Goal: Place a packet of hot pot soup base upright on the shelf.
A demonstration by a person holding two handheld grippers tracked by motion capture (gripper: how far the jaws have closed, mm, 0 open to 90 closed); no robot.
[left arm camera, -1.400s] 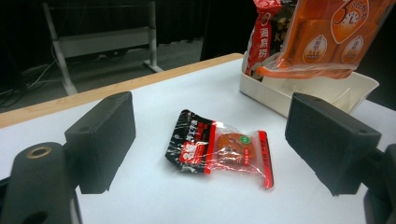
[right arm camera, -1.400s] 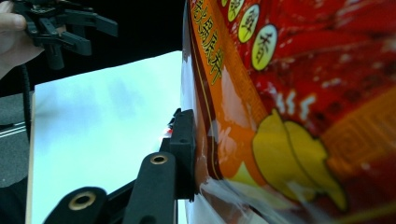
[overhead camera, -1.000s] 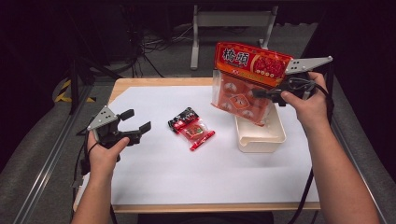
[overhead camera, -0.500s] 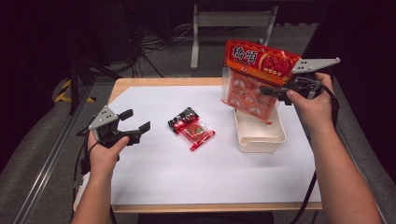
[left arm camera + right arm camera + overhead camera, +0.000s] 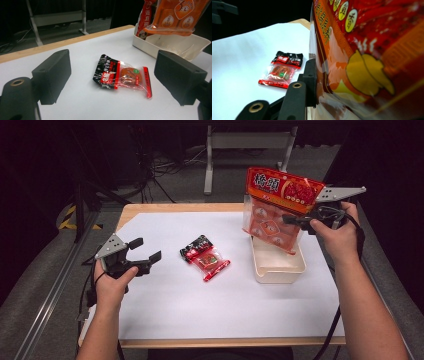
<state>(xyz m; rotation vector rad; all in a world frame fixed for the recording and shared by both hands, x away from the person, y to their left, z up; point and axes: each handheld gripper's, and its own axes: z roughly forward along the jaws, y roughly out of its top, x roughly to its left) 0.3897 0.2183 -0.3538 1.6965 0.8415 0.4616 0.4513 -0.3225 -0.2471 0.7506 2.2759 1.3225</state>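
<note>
Right hand-held gripper [image 5: 295,220], clamped on the orange snack bag [image 5: 280,207], has carried it toward 3 o'clock, now over the white tray [image 5: 278,270]; left hand-held gripper [image 5: 145,255] gapes empty.

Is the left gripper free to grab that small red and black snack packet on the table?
Probably yes: the left gripper is open, empty, and faces the small packet across bare white table.

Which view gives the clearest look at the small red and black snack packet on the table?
The left gripper view: the small packet lies close and whole between the open jaws. The high view shows it small; the right gripper view shows it farther off.
</note>
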